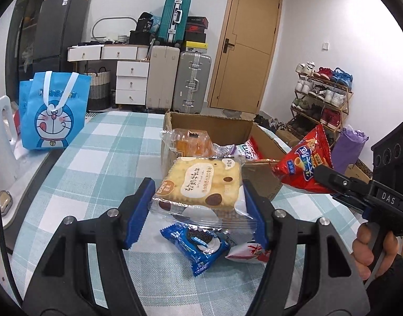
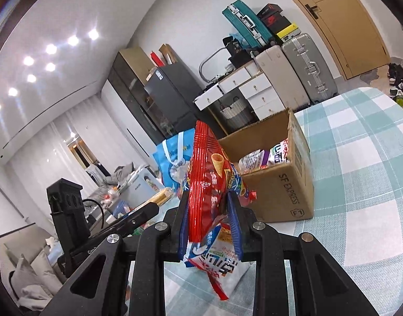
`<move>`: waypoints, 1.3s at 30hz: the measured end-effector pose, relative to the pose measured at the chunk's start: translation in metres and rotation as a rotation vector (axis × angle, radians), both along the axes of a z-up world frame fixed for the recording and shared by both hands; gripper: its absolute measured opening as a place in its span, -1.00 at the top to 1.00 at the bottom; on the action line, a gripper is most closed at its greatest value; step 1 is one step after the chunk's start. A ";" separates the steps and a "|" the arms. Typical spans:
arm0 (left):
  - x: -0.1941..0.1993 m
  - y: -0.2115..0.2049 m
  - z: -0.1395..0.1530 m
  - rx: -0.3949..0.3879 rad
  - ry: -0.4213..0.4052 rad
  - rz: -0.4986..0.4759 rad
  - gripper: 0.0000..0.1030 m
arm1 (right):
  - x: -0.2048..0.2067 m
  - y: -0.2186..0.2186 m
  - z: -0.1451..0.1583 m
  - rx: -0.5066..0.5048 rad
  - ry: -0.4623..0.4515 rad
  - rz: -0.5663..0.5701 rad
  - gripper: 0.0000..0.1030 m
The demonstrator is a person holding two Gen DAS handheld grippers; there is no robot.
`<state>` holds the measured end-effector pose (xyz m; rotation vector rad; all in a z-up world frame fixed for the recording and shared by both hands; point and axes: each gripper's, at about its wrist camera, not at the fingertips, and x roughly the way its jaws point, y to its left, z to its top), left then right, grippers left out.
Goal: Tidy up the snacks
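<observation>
**Both grippers carry snack packets near the cardboard box**

The cardboard box stands open on the table, which wears a teal-and-white checked cloth; in the right wrist view its side reads "SF EXPRESS". Several snack packets already lie inside the box, among them an orange-brown cake packet against its near-left wall and a white-and-red packet deeper in.

The left gripper is clamped on a clear-wrapped cracker packet, a square yellow biscuit pack with brown spots and dark print. Its blue pads press the packet's two side edges, and the packet hangs just in front of the box, clear of the cloth.

Below that packet, nearer than the box, a blue cookie packet lies on the table, with a white-and-red packet touching its right side.

The right gripper is closed tight on a red corn-cone snack bag, pinching the bag near its lower seam so the bag stands up between the fingers. In the left wrist view this bag sits at the box's right side, about level with its rim. The hand holding that gripper shows at the right edge.

Well left of the box, a blue Doraemon tote bag stands upright on the table.
</observation>
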<state>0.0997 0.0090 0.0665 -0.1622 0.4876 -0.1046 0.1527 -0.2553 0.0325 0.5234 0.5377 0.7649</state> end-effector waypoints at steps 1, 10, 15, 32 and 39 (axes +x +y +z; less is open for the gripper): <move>0.001 0.000 0.001 0.007 -0.002 0.003 -0.23 | 0.000 -0.001 0.001 0.002 -0.002 -0.005 0.49; 0.018 -0.001 0.008 0.029 0.003 0.013 -0.23 | 0.002 0.002 -0.003 -0.097 0.017 -0.042 0.59; 0.020 -0.006 0.006 0.036 0.004 0.008 -0.23 | 0.008 -0.002 -0.009 -0.216 0.083 -0.119 0.55; 0.021 0.001 0.007 0.027 -0.006 0.015 -0.24 | 0.008 -0.066 0.008 -0.427 0.253 -0.313 -0.40; 0.021 0.002 0.008 0.024 -0.004 0.016 -0.24 | 0.020 -0.053 -0.023 -0.497 0.395 -0.208 -0.45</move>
